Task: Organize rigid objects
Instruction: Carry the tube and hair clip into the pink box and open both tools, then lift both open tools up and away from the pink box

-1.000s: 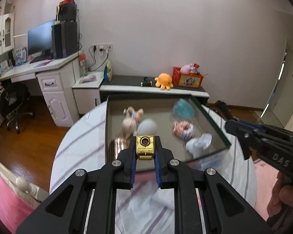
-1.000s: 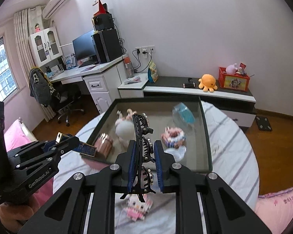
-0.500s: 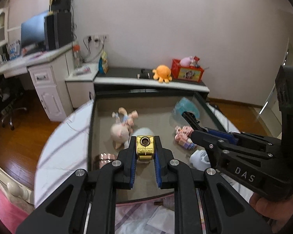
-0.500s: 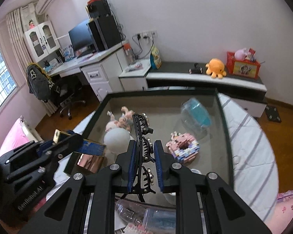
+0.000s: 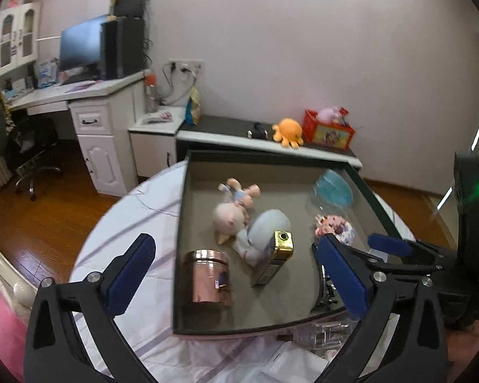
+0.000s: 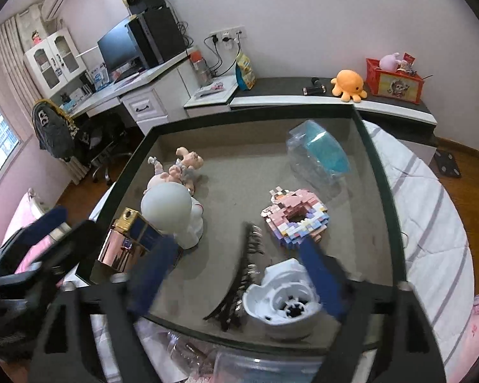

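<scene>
A dark-rimmed tray (image 5: pixel 179 229) (image 6: pixel 383 191) sits on the round table. My left gripper (image 5: pixel 236 274) is open and empty above its near edge. The gold-capped blue box (image 5: pixel 276 255) (image 6: pixel 140 228) lies in the tray, leaning on the white round-headed figure (image 5: pixel 265 228) (image 6: pixel 175 214). My right gripper (image 6: pixel 236 274) is open and blurred. The black hair claw (image 6: pixel 242 274) (image 5: pixel 327 284) lies in the tray between its fingers, beside a white plastic piece (image 6: pixel 281 300).
The tray also holds a copper tin (image 5: pixel 207 277) (image 6: pixel 116 252), a pig doll (image 5: pixel 234 207) (image 6: pixel 178 169), a pink block donut (image 6: pixel 295 217) (image 5: pixel 333 228) and a clear blue case (image 6: pixel 319 156) (image 5: pixel 332 188). Clear packaging (image 6: pixel 207 357) lies before the tray.
Both grippers opened. The left let go of the gold-capped box and the right let go of the hair claw; both now lie in the tray.
</scene>
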{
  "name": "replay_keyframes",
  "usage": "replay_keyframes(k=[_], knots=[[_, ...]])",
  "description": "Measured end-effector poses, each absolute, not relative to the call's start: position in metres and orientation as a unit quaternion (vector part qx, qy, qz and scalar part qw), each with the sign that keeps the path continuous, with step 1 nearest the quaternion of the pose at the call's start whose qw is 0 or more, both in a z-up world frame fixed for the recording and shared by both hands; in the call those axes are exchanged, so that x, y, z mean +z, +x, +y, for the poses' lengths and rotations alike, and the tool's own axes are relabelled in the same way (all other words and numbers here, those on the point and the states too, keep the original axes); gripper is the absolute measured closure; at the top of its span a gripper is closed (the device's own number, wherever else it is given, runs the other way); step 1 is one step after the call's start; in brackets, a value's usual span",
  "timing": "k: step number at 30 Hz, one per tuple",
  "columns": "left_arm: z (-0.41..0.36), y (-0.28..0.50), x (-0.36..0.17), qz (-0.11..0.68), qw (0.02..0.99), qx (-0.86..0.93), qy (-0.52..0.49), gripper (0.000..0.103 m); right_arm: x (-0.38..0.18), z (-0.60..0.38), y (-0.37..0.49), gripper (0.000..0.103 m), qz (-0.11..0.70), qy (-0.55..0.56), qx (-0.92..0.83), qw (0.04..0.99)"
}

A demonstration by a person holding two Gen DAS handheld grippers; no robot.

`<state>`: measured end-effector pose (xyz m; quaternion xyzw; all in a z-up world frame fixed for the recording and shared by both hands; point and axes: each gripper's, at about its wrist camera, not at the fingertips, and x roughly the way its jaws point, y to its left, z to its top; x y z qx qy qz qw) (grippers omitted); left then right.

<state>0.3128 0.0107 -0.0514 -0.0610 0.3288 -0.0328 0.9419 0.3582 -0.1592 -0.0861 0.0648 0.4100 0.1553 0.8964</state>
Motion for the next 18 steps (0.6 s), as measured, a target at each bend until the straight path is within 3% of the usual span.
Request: replay_keyframes(k=[5, 6, 7, 18], knots=[[0.019, 0.292, -0.041, 0.317, 0.946, -0.019, -0.059, 0.0, -0.074, -0.171, 0.338, 0.016, 0.387, 0.077, 0.131, 0.91], [0.021, 0.286, -0.04, 0.315, 0.947, -0.017, -0.058, 0.0, -0.071, -0.175, 0.332, 0.011, 0.381, 0.084, 0.126, 0.912], [0.022, 0.282, -0.038, 0.314, 0.948, -0.016, -0.058, 0.0, -0.069, -0.178, 0.327, 0.0, 0.374, 0.087, 0.121, 0.915], [0.013, 0.229, -0.034, 0.313, 0.949, -0.012, -0.038, 0.0, -0.039, -0.198, 0.255, 0.0, 0.32, 0.097, 0.09, 0.938]])
